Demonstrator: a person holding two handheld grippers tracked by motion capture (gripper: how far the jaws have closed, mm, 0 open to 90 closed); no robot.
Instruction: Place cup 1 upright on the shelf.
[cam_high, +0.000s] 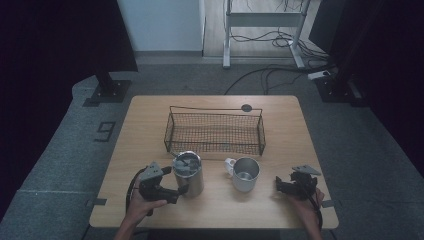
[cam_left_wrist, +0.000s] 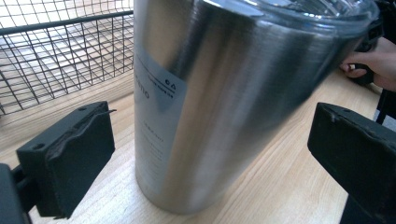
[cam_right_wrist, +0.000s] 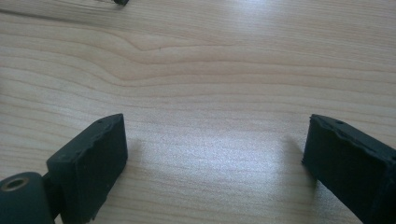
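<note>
A tall steel tumbler (cam_high: 188, 174) with a clear lid stands upright on the wooden table (cam_high: 145, 135), near the front left. My left gripper (cam_high: 176, 183) is open, with one jaw on each side of the tumbler's left flank. In the left gripper view the tumbler (cam_left_wrist: 219, 98) sits between the jaws of the left gripper (cam_left_wrist: 215, 135), with a gap on both sides. A steel mug (cam_high: 245, 174) with a white handle stands to the tumbler's right. My right gripper (cam_high: 278, 186) is open right of the mug, low over bare wood (cam_right_wrist: 201, 70), and the right gripper (cam_right_wrist: 215, 140) holds nothing.
A black wire basket (cam_high: 215, 111) stands empty across the middle of the table, just behind the tumbler and mug; its mesh (cam_left_wrist: 56, 56) is close behind the tumbler. A round dark grommet (cam_high: 246, 107) lies at the far edge. The other hand (cam_left_wrist: 373, 60) is beyond the tumbler.
</note>
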